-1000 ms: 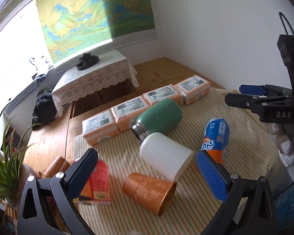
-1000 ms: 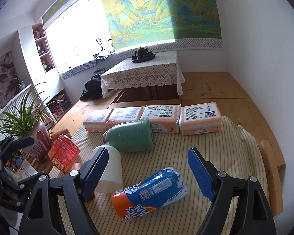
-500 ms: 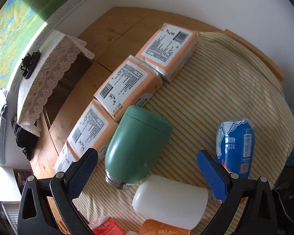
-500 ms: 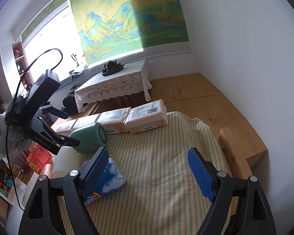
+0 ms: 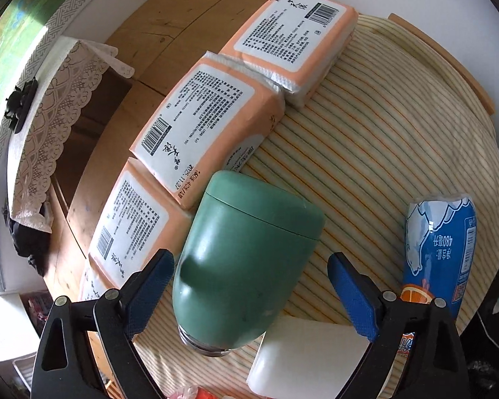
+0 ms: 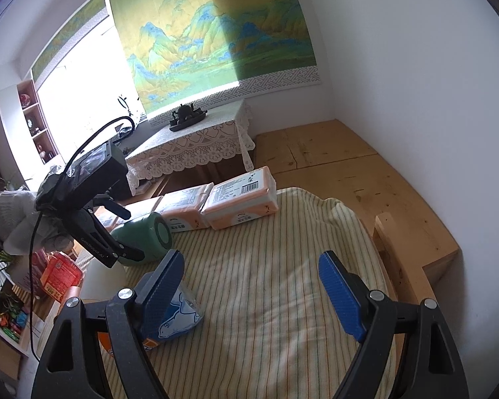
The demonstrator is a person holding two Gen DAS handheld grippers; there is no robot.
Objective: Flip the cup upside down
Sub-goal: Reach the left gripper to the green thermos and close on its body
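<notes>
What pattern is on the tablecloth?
Thin stripes on cream tablecloth, orange and greenish; clearest in the left wrist view.

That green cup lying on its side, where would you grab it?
Across the round middle of the green cup, coming from above. It lies on its side on the striped cloth, and the left gripper already straddles it, jaws open wide enough for its width.

Green cup (image 5: 246, 262): matte sage-green body with a seam ring near its closed flat end, metal rim at the mouth. Lying on its side on the striped cloth (image 5: 366, 153), not upright. Closed end rests close against the row of orange tissue packs (image 5: 209, 123); mouth end lies just beside a white cylinder (image 5: 309, 355). Visible from the right wrist view as well (image 6: 143, 237).
</notes>
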